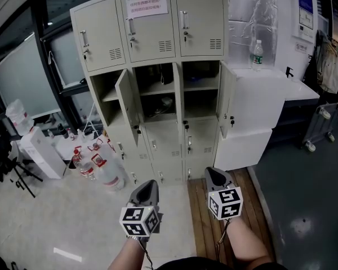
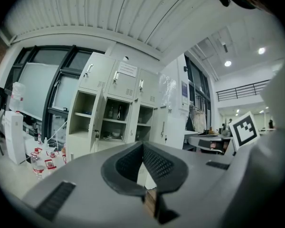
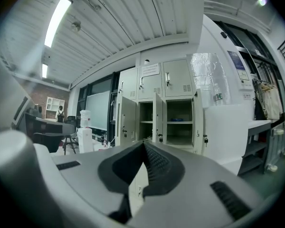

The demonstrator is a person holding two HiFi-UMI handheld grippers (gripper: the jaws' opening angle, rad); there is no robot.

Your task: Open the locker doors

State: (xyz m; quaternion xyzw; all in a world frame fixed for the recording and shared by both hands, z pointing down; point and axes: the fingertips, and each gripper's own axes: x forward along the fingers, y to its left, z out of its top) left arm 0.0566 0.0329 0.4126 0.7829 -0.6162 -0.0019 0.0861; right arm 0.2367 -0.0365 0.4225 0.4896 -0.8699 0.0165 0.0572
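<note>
The beige locker cabinet point(image 1: 158, 83) stands ahead, three columns wide. Its top-row doors point(image 1: 148, 26) are closed. The three middle-row compartments stand open: the left door point(image 1: 127, 99) and the right door point(image 1: 227, 99) are swung outward, and the middle door point(image 3: 156, 118) is seen edge-on. The lower doors point(image 1: 163, 142) are closed. My left gripper point(image 1: 149, 183) and right gripper point(image 1: 213, 172) are held low in front of the cabinet, apart from it, both pointing at it. Each is shut, with its jaw tips meeting and nothing between them, as shown for the left gripper point(image 2: 142, 144) and the right gripper point(image 3: 143, 143).
Several water bottles point(image 1: 96, 162) and a white unit point(image 1: 39, 151) sit on the floor at the left. A white cabinet point(image 1: 259, 111) with a bottle point(image 1: 257, 54) on top adjoins the lockers on the right. Wooden boards point(image 1: 200, 212) lie underfoot. A wheeled cart point(image 1: 327, 122) stands far right.
</note>
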